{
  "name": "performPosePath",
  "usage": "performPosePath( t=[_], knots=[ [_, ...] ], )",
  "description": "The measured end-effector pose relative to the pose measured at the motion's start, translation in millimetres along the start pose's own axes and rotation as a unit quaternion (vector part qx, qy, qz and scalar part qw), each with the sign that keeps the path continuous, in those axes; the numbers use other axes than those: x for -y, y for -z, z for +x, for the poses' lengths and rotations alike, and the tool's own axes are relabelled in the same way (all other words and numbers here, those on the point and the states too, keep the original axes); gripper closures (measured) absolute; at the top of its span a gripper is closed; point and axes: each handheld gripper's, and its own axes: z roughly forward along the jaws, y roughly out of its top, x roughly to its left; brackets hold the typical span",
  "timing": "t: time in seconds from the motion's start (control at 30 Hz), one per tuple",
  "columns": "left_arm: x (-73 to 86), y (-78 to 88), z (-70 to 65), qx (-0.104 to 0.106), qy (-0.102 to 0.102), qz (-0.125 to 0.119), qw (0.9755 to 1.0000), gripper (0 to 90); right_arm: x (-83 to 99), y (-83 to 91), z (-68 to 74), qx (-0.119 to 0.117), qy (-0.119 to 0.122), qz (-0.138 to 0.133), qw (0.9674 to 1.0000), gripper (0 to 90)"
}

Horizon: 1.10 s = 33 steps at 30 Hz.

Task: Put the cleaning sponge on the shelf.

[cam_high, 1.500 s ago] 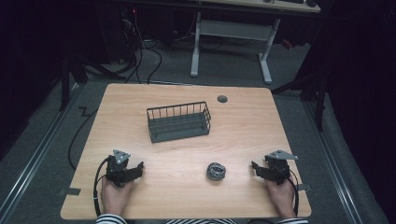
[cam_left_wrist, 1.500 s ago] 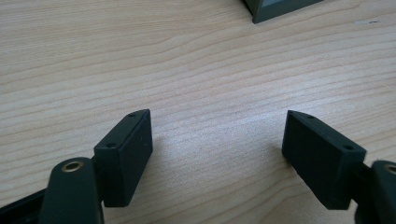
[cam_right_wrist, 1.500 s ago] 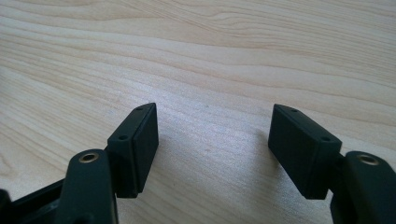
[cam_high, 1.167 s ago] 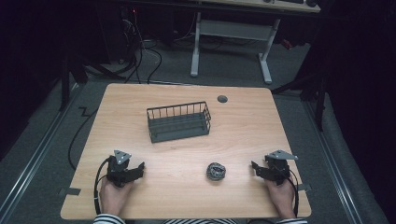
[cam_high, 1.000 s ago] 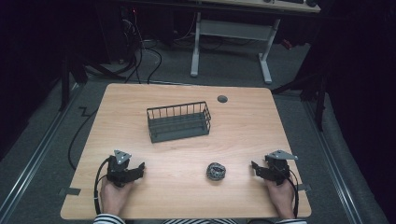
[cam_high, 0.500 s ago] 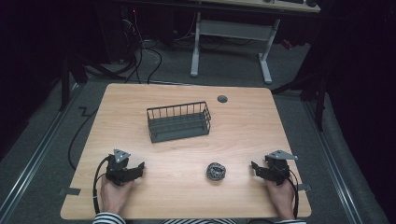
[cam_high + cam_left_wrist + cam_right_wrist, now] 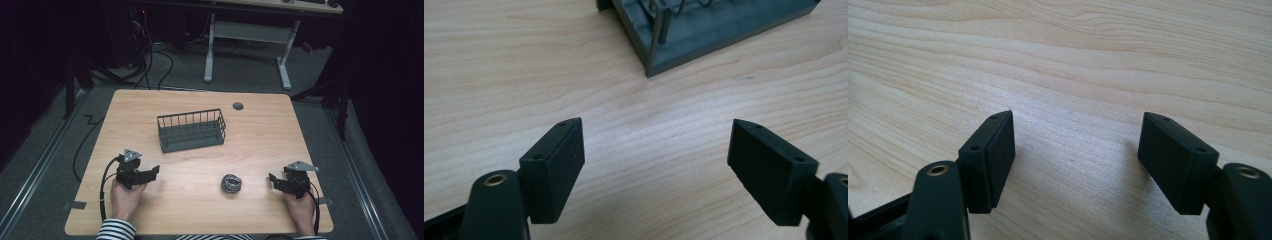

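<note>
At the near edge of the wooden surface [image 7: 150, 210] we see two hands coming in from six o'clock, the left one out of a striped sleeve [image 7: 116, 230]. The left hand [image 7: 125, 197] holds the left gripper [image 7: 150, 172] at about eight o'clock on the surface, its jaws pointing toward three o'clock. In the left gripper view the left gripper's jaws stand wide apart with nothing but bare wood between them, and the corner of the wire basket lies beyond them.

The right hand [image 7: 300, 212] holds the right gripper [image 7: 274, 180] at about four o'clock, its jaws pointing toward nine o'clock. In the right gripper view its jaws are also spread wide over bare wood grain, gripping nothing.

Between the two grippers, nearer the right one, a small dark crumpled ball [image 7: 231, 183] rests on the surface at about five o'clock, apart from both grippers; we cannot tell what it is made of.

Farther out, near the middle of the surface, the dark wire basket [image 7: 191, 130] stands upright. Beyond it, toward one o'clock, a round grey cable grommet [image 7: 238, 106] sits near the far edge.

Past the surface, the white legs of another desk [image 7: 245, 50] stand on the grey floor [image 7: 320, 125], with black cables [image 7: 155, 55] trailing at eleven o'clock.
</note>
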Motion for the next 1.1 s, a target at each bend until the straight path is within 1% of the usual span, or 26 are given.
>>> performPosePath(
  t=[0.27,0.33,0.43,0.47,0.53,0.6,0.7,0.83,0.93,1.0,1.03,1.1],
  knots=[
    [-20.5,3.6,-3.1,0.006,-0.012,-0.006,0.9999,24.9,0.0,0.0,0.1,0.0,-0.001,0.0,1.0,31.2],
    [-27.5,5.3,-4.1,0.005,-0.016,-0.012,0.9998,24.9,0.0,0.0,0.1,0.0,-0.001,0.0,1.0,31.2],
    [-39.0,8.4,-5.4,0.009,-0.02,-0.015,0.9997,25.1,0.0,0.0,0.0,0.0,0.0,0.001,1.0,31.1],
    [-43.0,9.5,-6.0,0.011,-0.021,-0.015,0.9996,25.4,0.0,0.0,-0.1,0.0,0.001,0.0,1.0,31.2],
    [-51.0,10.8,-7.6,0.01,-0.029,-0.016,0.9994,25.6,0.1,0.0,-0.1,0.0,0.001,0.0,1.0,31.1],
    [-59.6,11.2,-8.5,0.009,-0.032,-0.015,0.9993,25.8,0.1,0.1,-0.1,0.0,0.001,0.0,1.0,31.1],
    [-71.8,11.4,-8.0,0.008,-0.033,-0.018,0.9993,25.7,0.1,0.1,0.0,0.0,0.0,0.0,1.0,30.8],
    [-87.7,8.5,-6.4,0.007,-0.029,-0.016,0.9994,26.0,0.1,0.1,0.0,-0.001,0.0,0.001,1.0,30.6],
    [-98.9,4.7,-6.1,0.003,-0.033,-0.009,0.9994,26.5,0.1,0.1,0.0,-0.001,0.0,0.001,1.0,30.4],
    [-106.1,1.0,-6.0,0.001,-0.042,-0.005,0.9991,28.7,0.1,0.1,0.1,-0.001,0.001,0.001,1.0,30.3],
    [-109.6,-1.1,-5.4,-0.001,-0.043,-0.001,0.9991,30.3,0.1,0.1,0.1,-0.001,0.0,0.001,1.0,30.3],
    [-116.4,-5.5,-3.8,-0.008,-0.044,0.008,0.999,30.4,0.1,0.1,0.2,-0.001,0.0,0.001,1.0,30.3]
  ],
)
